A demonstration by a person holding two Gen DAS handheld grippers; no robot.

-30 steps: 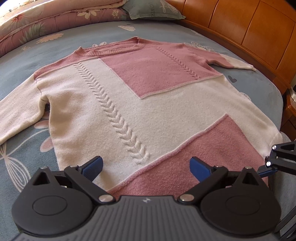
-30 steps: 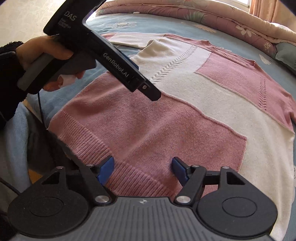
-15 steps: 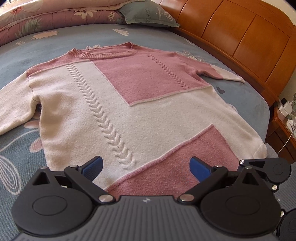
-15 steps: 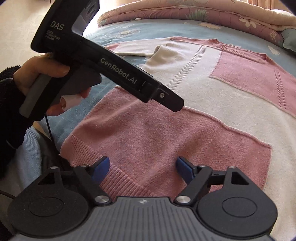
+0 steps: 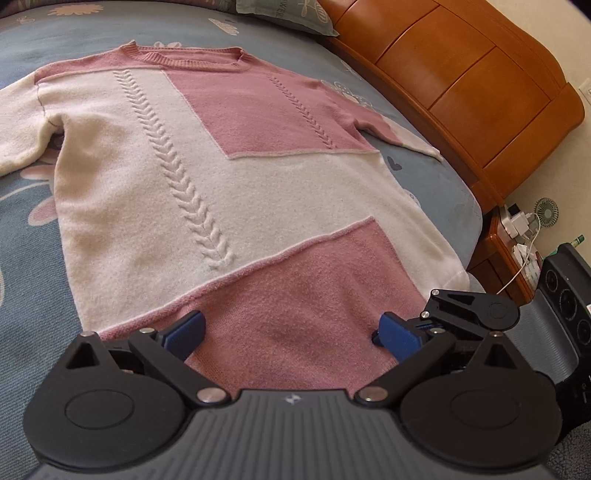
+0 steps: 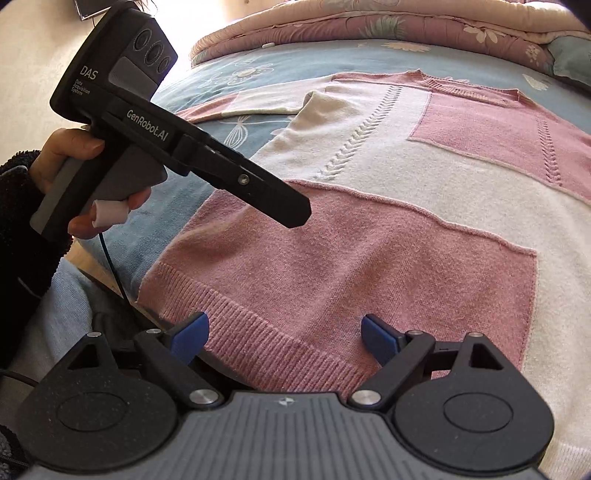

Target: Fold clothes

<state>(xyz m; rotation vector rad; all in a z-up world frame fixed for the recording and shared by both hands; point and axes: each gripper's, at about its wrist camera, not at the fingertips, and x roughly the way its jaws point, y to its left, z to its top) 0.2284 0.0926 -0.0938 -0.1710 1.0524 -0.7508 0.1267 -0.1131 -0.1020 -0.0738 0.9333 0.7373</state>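
Note:
A pink and cream knit sweater (image 5: 258, 192) lies spread flat, front up, on the bed, with both sleeves out to the sides. My left gripper (image 5: 291, 332) hovers open over the pink hem panel, nothing between its blue pads. In the right wrist view the sweater (image 6: 406, 221) fills the frame, and my right gripper (image 6: 284, 336) stands open over the ribbed pink hem at the bed's edge. The left gripper (image 6: 295, 212) shows there from the side, above the pink panel, held by a hand (image 6: 74, 155). The right gripper's linkage (image 5: 476, 308) sits just right of my left fingers.
The sweater rests on a blue floral sheet (image 5: 22, 258). A wooden headboard (image 5: 461, 74) curves along the right, with a nightstand (image 5: 517, 236) holding chargers and cables below it. A pillow (image 5: 280, 14) and a folded floral quilt (image 6: 369, 29) lie at the far side.
The left view has swung right and pulled nearer the hem; the right gripper now sits close beside it. The left gripper has risen in the right view. The sweater has not moved.

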